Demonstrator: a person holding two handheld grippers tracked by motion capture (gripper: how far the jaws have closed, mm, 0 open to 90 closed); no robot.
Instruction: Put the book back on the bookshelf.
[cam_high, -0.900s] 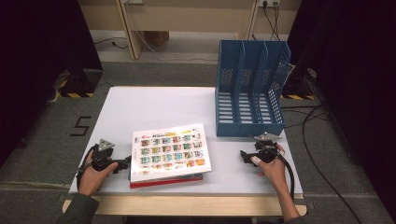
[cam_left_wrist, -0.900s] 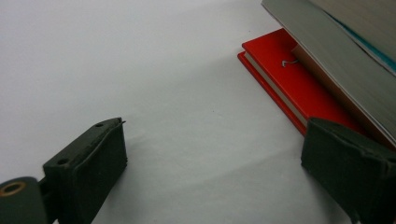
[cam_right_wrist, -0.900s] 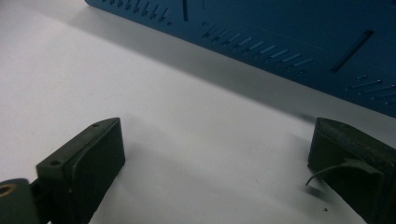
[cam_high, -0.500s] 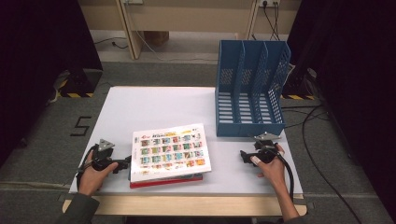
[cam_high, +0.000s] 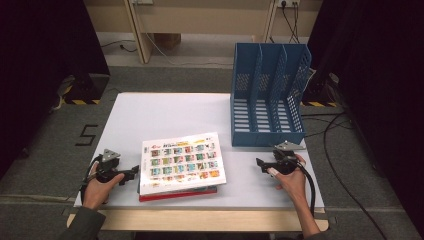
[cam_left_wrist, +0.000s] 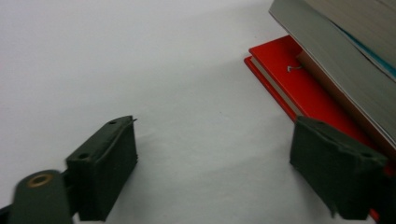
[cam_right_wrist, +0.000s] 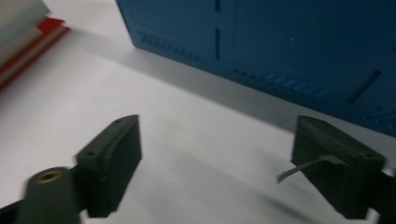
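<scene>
From the high view, the books (cam_high: 180, 167) lie stacked at the tabletop's (cam_high: 165, 112) near edge, left tool (cam_high: 131, 172) just beside them and right tool (cam_high: 261, 164) apart, near the blue rack (cam_high: 267, 100). The left gripper view shows that tool gaping, one jaw by the red book (cam_left_wrist: 299, 79): stiff, weighty, best pinched at the spine. The right gripper view shows its tool gaping over bare tabletop.

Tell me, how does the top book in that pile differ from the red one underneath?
The top book has a white cover filled with small colourful pictures; the red book is plain red. The top book is larger, so the red book shows just as an edge. Both lie flat on the table, between the open left gripper and right gripper.
</scene>
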